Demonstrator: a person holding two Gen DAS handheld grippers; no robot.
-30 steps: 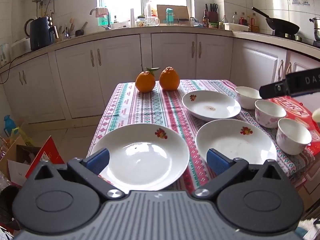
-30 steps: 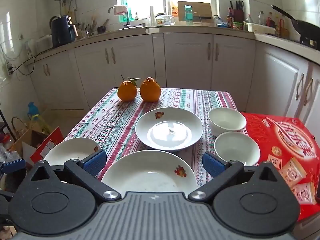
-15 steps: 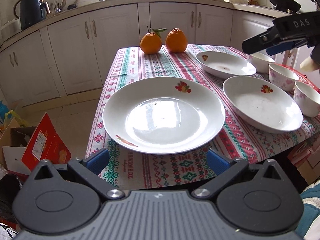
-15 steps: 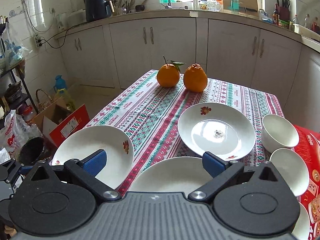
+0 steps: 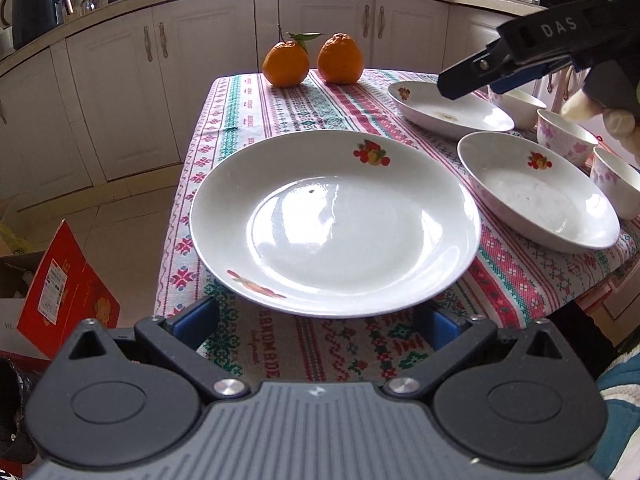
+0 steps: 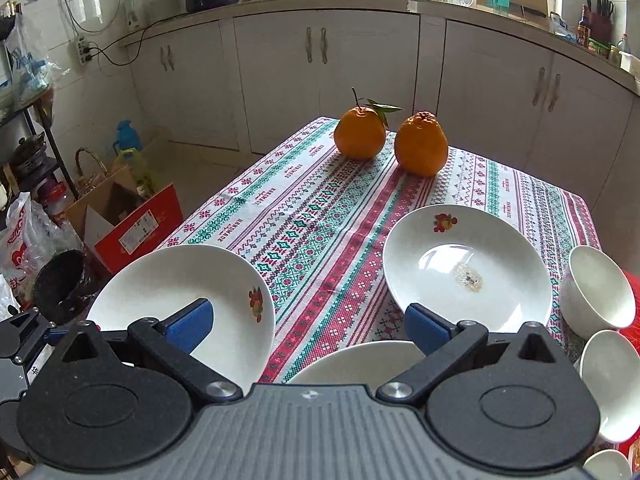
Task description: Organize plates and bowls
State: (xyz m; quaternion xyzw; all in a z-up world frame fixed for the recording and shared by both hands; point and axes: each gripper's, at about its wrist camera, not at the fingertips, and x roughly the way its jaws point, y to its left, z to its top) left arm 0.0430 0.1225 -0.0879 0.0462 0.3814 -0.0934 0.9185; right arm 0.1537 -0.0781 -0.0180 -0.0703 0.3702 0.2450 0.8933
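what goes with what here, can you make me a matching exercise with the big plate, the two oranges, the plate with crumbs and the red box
Things:
1. big plate
2. two oranges
3. plate with crumbs
4. red box

Places:
A. on the floor beside the table
B. at the far end of the tablecloth
C. at the near edge of the table, just ahead of the open left gripper
D. beside the white bowl, ahead of the open right gripper

Pairs: 1-C, 2-B, 3-D, 4-A
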